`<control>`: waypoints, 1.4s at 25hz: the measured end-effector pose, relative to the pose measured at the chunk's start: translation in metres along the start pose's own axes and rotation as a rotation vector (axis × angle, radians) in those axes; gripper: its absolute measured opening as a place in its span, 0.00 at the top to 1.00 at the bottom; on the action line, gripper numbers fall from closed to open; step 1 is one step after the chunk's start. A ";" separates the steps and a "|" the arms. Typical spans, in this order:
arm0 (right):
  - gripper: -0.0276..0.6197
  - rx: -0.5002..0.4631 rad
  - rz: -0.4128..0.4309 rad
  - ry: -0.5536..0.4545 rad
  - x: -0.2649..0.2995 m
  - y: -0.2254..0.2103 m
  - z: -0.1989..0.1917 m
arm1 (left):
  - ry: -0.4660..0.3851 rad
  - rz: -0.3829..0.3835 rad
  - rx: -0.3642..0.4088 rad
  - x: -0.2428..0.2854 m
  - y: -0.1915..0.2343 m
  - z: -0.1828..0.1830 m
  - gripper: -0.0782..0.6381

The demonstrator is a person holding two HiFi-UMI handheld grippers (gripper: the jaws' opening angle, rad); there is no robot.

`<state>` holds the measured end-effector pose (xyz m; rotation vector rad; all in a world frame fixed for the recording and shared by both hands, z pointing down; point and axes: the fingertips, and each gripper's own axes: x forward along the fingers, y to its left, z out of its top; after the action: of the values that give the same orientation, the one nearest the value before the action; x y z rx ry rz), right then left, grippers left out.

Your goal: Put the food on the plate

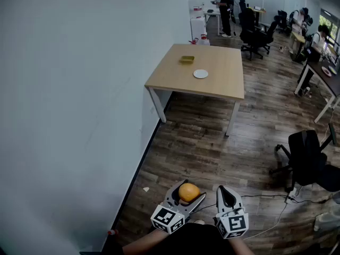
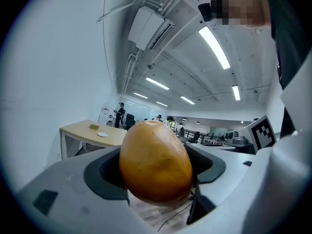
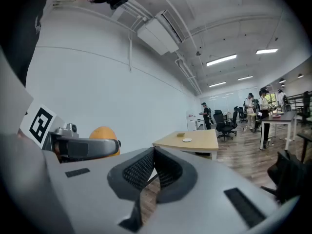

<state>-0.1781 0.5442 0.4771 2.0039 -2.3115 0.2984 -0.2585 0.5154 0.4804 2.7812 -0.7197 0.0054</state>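
Wide wooden floor (image 1: 202,142) between me and the light wooden table (image 1: 223,84), which stands well apart at the far side. So the step in hand, as I read it, is the carry: a long walk with the load. Left gripper (image 1: 187,194) is low in the head view, jaws spread wide and pressing on both sides of the round orange fruit (image 2: 155,162), seated deep between the pads. Right gripper (image 1: 223,191) is just beside it, jaws together, nothing in them. I'd hold the left one level with no swinging, since a round fruit could roll out of a slack hold. On the table a yellowish block (image 1: 186,59) lies near the small white plate (image 1: 200,74). That plate is my target: approach from the near edge and lower the fruit onto its middle before letting go.
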 end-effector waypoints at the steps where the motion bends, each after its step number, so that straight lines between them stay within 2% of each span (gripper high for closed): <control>1: 0.86 0.008 -0.002 0.001 -0.003 -0.002 -0.001 | 0.003 0.003 -0.008 0.000 -0.002 -0.002 0.43; 8: 0.86 0.096 0.002 0.032 -0.013 -0.024 -0.016 | 0.022 0.028 -0.034 0.008 -0.002 -0.012 0.43; 13: 0.86 0.090 -0.007 0.053 -0.008 -0.042 -0.024 | 0.032 0.025 -0.048 0.028 0.010 -0.016 0.43; 18: 0.86 0.058 -0.029 0.066 0.011 -0.070 -0.017 | 0.038 -0.029 -0.068 0.068 0.021 -0.016 0.43; 27: 0.86 0.071 -0.152 0.111 0.089 -0.155 -0.008 | 0.066 -0.096 -0.093 0.176 0.079 -0.022 0.43; 35: 0.86 0.062 -0.148 0.084 0.199 -0.199 0.048 | 0.073 -0.131 -0.101 0.262 0.152 0.012 0.43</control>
<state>-0.0082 0.3153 0.4853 2.1331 -2.1164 0.4405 -0.1022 0.2603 0.5262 2.7107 -0.5043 0.0432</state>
